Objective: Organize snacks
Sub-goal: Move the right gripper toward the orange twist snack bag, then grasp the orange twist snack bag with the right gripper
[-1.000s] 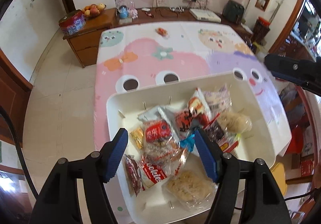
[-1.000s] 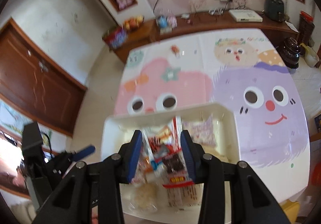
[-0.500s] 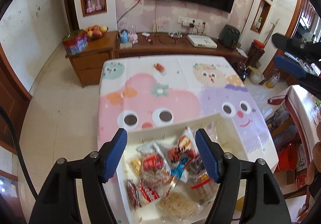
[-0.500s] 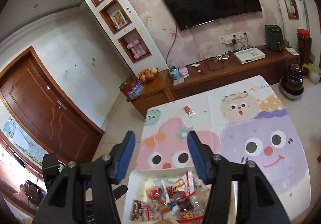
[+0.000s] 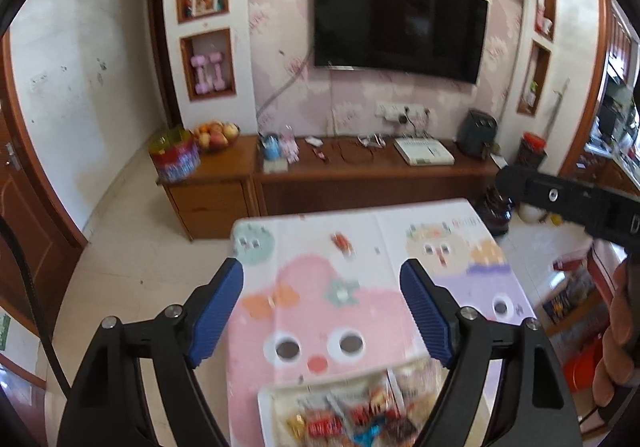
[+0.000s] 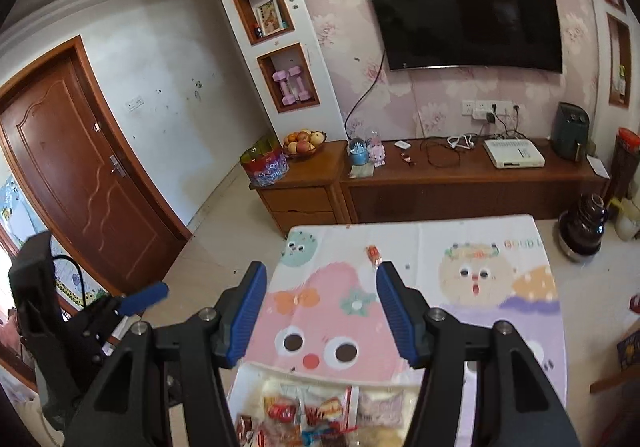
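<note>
A white tray full of wrapped snacks sits at the near end of the table, low in both wrist views; it also shows in the right wrist view. One small red snack lies alone near the table's far end, also in the right wrist view. My left gripper is open and empty, raised well above the tray. My right gripper is open and empty, also high above the tray.
The table wears a pink and purple cartoon cloth. Beyond it stands a wooden sideboard with a fruit bowl, a tin and cables, under a wall TV. A brown door is at left, tiled floor around.
Both grippers have lifted up and away from the tray, still open and empty. The tray has dropped to the bottom of both views and the room's far wall has come into sight.
</note>
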